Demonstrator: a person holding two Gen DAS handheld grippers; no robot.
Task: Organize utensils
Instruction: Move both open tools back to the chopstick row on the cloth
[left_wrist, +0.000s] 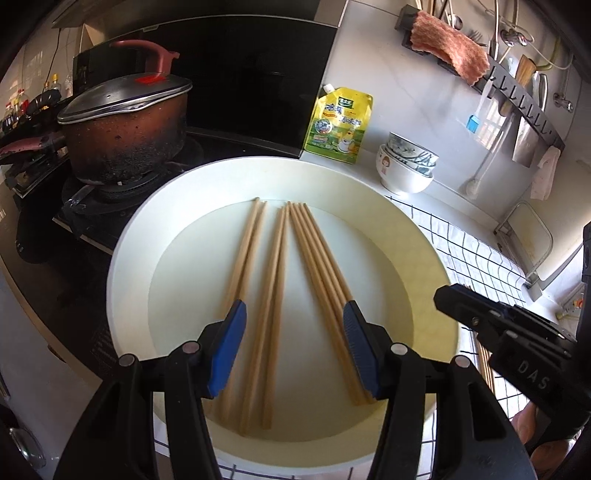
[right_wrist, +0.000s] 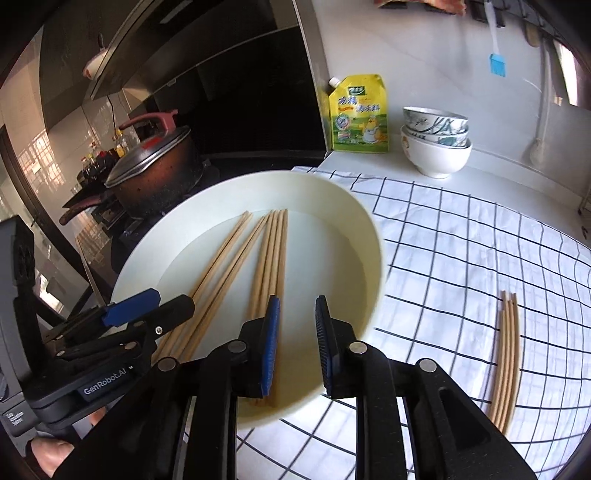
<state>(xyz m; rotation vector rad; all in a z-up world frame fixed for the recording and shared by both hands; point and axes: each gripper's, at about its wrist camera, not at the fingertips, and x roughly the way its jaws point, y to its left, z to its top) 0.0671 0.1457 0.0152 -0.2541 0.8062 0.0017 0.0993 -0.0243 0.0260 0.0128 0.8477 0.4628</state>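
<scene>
Several wooden chopsticks (left_wrist: 275, 266) lie lengthwise in a wide white plate (left_wrist: 125, 266), in a left pair, a middle pair and a larger right bundle. My left gripper (left_wrist: 294, 314) hovers open above their near ends, its blue pads apart from the sticks. My right gripper (right_wrist: 297, 301) is over the plate's (right_wrist: 373, 236) right near part, its jaws a narrow gap apart with nothing between them; the right bundle (right_wrist: 273, 258) lies just left of it. A few more chopsticks (right_wrist: 508, 354) lie on the checked cloth to the right. Each gripper shows in the other's view: the right (left_wrist: 480, 314), the left (right_wrist: 147, 306).
A lidded brown pot (left_wrist: 125, 136) stands on the stove at the left. A yellow pouch (left_wrist: 338, 125) and stacked bowls (left_wrist: 406, 166) stand behind the plate by the wall. A white checked cloth (right_wrist: 461, 240) covers the counter on the right. A wall rack (left_wrist: 517, 85) holds utensils.
</scene>
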